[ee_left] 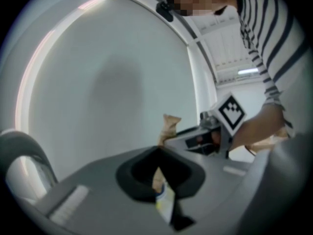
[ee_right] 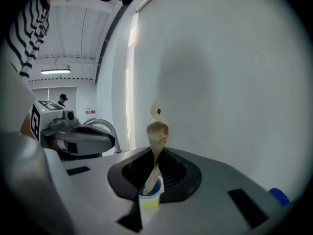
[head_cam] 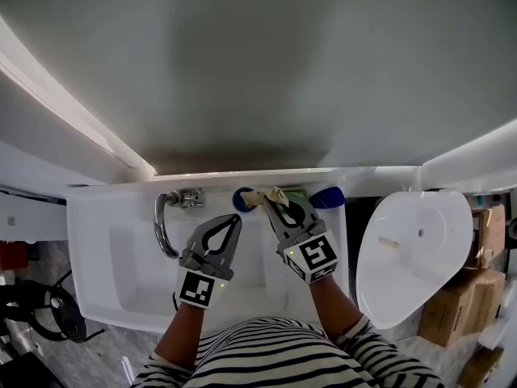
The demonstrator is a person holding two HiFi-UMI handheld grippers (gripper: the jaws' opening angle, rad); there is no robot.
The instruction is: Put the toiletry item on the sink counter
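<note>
You face a plain grey wall point(head_cam: 258, 55) filling the upper frame, a light strip point(head_cam: 56, 102) slanting down its left. Below sit the white sink point(head_cam: 97, 217) and chrome tap point(head_cam: 162, 225), with cardboard boxes point(head_cam: 460, 314) stacked lower right.

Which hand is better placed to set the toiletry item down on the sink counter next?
Right, probably. The right tongs grip the tan packet just above the counter ledge behind the basin; the left tongs are shut, over the basin.
</note>
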